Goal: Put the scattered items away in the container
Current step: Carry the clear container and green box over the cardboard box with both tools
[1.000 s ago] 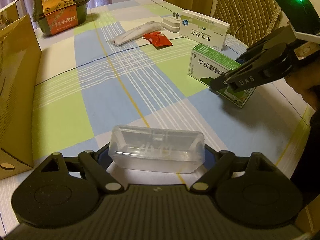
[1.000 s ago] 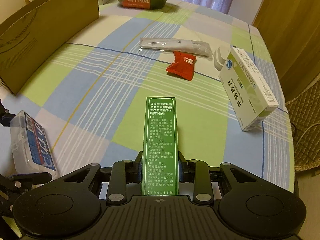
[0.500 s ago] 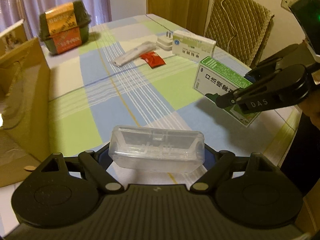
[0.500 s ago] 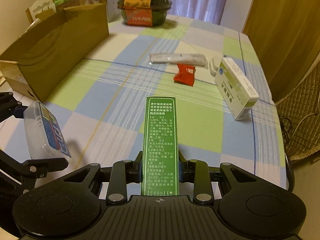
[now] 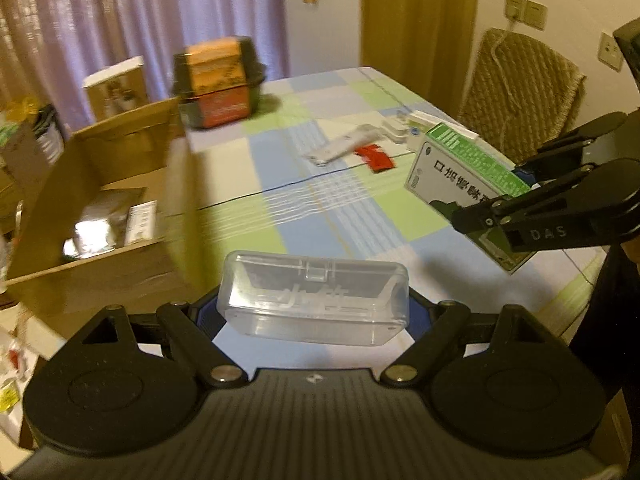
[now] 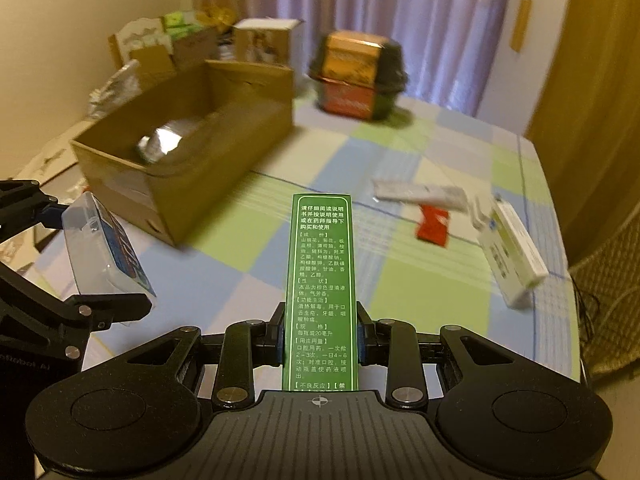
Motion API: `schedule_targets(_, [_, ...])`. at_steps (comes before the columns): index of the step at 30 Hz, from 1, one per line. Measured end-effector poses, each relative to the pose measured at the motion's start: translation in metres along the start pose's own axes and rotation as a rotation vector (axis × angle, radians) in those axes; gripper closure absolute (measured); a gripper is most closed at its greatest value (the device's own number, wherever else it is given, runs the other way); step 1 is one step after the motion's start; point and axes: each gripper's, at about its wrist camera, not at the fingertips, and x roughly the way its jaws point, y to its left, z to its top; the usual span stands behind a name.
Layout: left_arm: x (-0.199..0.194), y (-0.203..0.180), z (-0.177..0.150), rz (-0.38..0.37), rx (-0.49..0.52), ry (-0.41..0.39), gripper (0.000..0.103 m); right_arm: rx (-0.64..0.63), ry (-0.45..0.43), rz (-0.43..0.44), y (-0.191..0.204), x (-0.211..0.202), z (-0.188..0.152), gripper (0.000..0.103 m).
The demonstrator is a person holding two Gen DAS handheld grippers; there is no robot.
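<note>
Both hands loaded above the surface

Left hand-held gripper (image 5: 314, 312) clamps the clear plastic case (image 5: 314, 298); right hand-held gripper (image 6: 320, 338) pinches the green medicine box (image 6: 320, 292). Both hang above the checked surface (image 6: 400, 280), cardboard box (image 6: 188, 152) open to the left

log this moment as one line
left gripper: shut on clear plastic case | right gripper: shut on green medicine box | both lifted | cardboard box: open
</note>
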Motion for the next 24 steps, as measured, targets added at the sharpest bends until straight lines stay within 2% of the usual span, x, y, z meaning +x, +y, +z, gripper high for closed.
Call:
schedule_targets(10, [-0.031, 0.033, -0.020, 0.083, -0.073, 0.009, 0.020, -0.058, -0.038, 0.050, 0.039, -0.011, 0.013, 0.070])
schedule_targets(20, [-0.041, 0.047, -0.023, 0.106, -0.105, -0.003, 0.020, -0.084, -0.038, 0.077, 0.051, -0.009, 0.018, 0.070])
schedule_targets(24, [-0.043, 0.062, -0.015, 0.106, -0.127, -0.015, 0.020, -0.100, -0.040, 0.091, 0.055, -0.003, 0.030, 0.070])
